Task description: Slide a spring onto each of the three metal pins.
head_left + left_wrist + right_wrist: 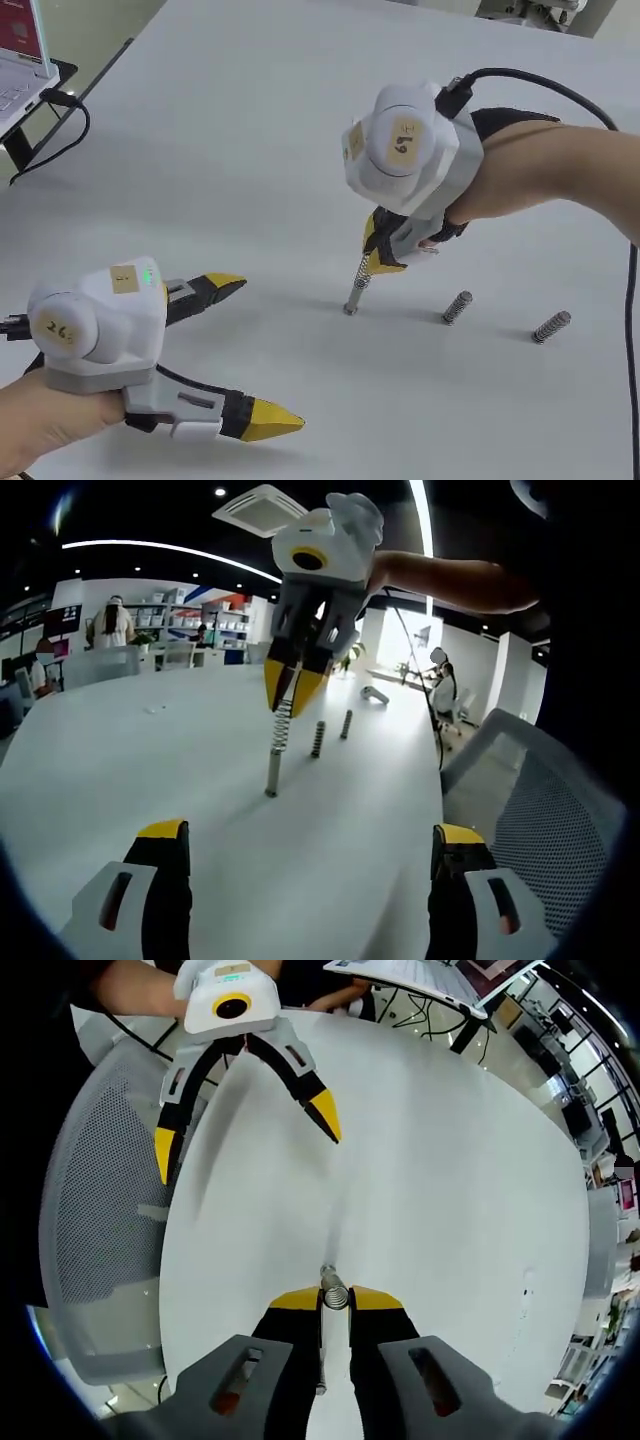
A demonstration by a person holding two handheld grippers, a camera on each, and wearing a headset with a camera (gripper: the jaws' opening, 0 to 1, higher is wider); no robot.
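Right gripper (378,262), yellow-tipped, is pinched on a small coiled steel spring (362,272). I hold it near-upright over the thin upright metal pin (352,300) on the white table (250,150) so the bore lines up with the shaft; the lower coils look threaded on already. Left gripper (258,350) has jaws spread wide and empty, low and well apart from the work, leaving room. The middle sleeved pin (457,307) and the far-right sleeved pin (551,327) already carry springs, so I judge this is the last.

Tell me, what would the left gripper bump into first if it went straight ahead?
Probably the upright pin, where the right gripper holds a spring; depth is hard to judge.
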